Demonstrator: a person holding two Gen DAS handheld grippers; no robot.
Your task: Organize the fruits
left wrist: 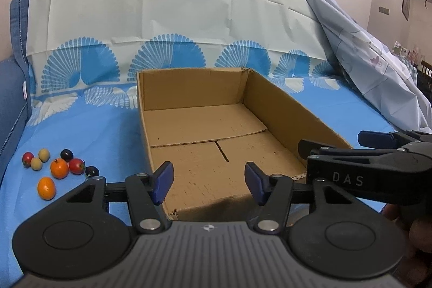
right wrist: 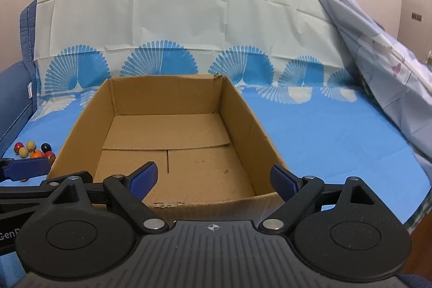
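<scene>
An empty open cardboard box [left wrist: 283,109] [right wrist: 81,126] stands on the blue sheet. Several small fruits lie to its left: two oranges [left wrist: 59,168], red ones [left wrist: 76,166], dark ones [left wrist: 66,154] and pale ones [left wrist: 43,154]. They also show as a cluster in the right wrist view [right wrist: 35,150]. My left gripper [left wrist: 209,181] is open and empty over the box's near edge. My right gripper [right wrist: 213,180] is open and empty at the box's near wall, and it shows from the side in the left wrist view [left wrist: 348,141].
The blue patterned sheet [right wrist: 324,142] covers the surface and rises white behind [left wrist: 189,4]. A crumpled pale cloth [left wrist: 364,50] hangs at the right. A denim cushion [left wrist: 13,104] borders the left.
</scene>
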